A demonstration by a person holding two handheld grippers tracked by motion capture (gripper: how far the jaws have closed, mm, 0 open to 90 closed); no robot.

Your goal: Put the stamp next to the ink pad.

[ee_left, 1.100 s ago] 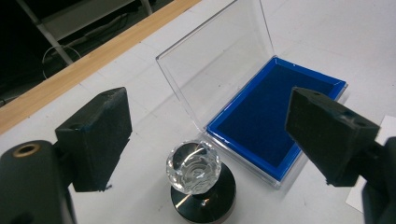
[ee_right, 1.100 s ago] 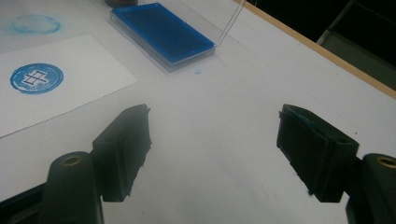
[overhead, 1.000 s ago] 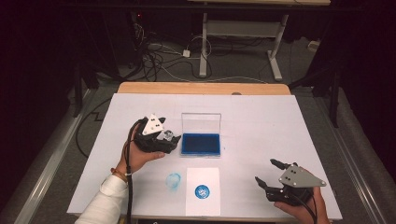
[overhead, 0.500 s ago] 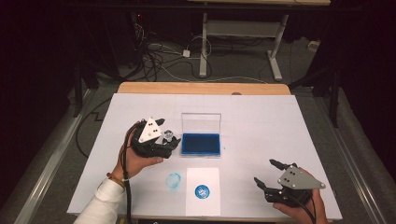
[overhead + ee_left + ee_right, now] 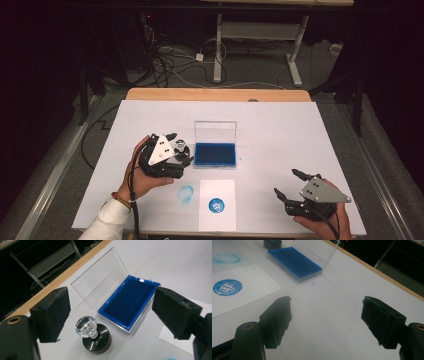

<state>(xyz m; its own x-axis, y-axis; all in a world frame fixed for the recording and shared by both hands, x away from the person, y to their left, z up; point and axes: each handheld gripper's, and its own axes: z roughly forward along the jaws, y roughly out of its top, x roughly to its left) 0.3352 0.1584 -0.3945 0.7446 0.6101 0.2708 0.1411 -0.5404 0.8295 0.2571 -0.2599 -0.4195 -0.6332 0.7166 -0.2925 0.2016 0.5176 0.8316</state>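
The round black stamp with a faceted clear crystal knob (image 5: 93,338) is seen standing upright on the white surface (image 5: 280,125), just beside the left end of the shallow clear plastic case holding a blue ink pad (image 5: 215,154). The case's transparent lid (image 5: 100,285) is raised and stands open at the far edge. Nearer the person, a white sheet of paper bearing a round blue stamped mark (image 5: 217,205) is noted, with a faint blue smudge (image 5: 186,194) on the surface just left of it. Cables are seen on the floor beyond the wooden edge of the surface.

The left claw (image 5: 176,150) is held over the stamp; in the left gripper view the stamp lies between the two black jaws, closer to the one on the left of that view, and neither pad touches it. The jaws stand wide apart, with nothing gripped. Nothing lies between the claw and the stamp; the ink pad case stands just behind.

The right claw (image 5: 287,182) is held near the front right corner of the surface, well apart from the stamp. Its jaws have just been opening, stand wide and hold nothing.
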